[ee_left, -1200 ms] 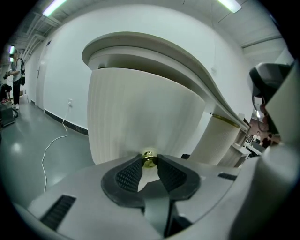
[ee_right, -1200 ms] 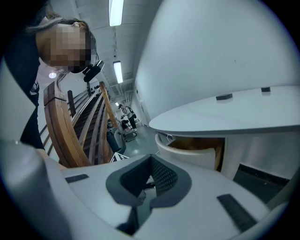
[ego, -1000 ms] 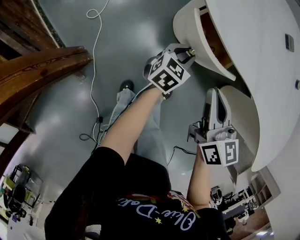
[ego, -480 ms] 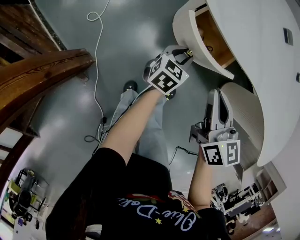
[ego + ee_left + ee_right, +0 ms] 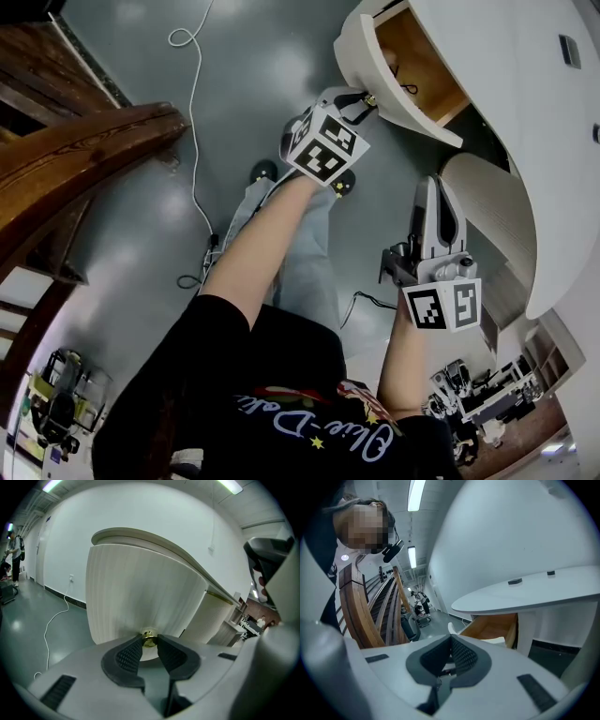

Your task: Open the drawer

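Observation:
The white curved drawer front (image 5: 361, 52) stands pulled out from the white desk (image 5: 525, 84), and its wooden inside (image 5: 417, 58) shows. My left gripper (image 5: 364, 97) is shut on the drawer's small brass knob (image 5: 149, 638), with a black pad (image 5: 129, 654) on each side of it against the ribbed front (image 5: 140, 597). Lower down, my right gripper (image 5: 434, 187) points along a second curved front (image 5: 492, 225) without touching it. Its pads (image 5: 461, 656) meet at the tips with nothing between them. The open drawer (image 5: 492, 626) shows beyond it in the right gripper view.
A white cable (image 5: 192, 122) trails over the grey floor. A wooden stair rail (image 5: 75, 150) runs along the left. My legs and shoes (image 5: 258, 173) are below the left arm. Shelves with clutter (image 5: 487, 394) stand at the lower right.
The drawer has slid further out of the desk, showing more of its wooden inside. My left gripper moved with it, still on the knob. The right gripper barely shifted.

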A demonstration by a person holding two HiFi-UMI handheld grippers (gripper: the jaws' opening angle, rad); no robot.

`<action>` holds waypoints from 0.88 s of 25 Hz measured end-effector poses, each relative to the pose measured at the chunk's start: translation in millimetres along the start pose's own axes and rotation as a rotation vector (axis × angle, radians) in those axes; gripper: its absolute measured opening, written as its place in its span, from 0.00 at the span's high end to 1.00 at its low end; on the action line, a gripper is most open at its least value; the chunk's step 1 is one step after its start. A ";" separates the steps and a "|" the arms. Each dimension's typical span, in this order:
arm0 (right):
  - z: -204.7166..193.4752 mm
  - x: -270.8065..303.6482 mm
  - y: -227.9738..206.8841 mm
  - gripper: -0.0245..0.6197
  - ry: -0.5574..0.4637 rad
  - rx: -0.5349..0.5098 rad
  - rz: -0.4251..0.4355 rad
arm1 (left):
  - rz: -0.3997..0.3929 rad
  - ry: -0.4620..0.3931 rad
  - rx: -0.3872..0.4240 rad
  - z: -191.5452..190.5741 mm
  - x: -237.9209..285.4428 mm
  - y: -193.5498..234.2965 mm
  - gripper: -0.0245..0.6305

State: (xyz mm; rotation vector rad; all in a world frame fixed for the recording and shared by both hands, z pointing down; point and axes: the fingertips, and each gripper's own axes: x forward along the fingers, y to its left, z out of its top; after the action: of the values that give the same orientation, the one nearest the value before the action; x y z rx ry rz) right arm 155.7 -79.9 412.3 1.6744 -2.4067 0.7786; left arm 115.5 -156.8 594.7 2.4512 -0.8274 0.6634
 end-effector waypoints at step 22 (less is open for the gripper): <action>-4.8 -11.2 14.5 0.96 -0.017 0.006 -0.063 | -0.037 0.006 0.007 -12.5 -7.5 -4.0 0.81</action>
State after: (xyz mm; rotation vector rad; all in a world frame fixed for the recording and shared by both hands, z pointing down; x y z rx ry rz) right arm 146.0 -64.4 407.4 1.7567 -2.3523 0.7668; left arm 109.2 -143.8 598.9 2.4639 -0.7763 0.6608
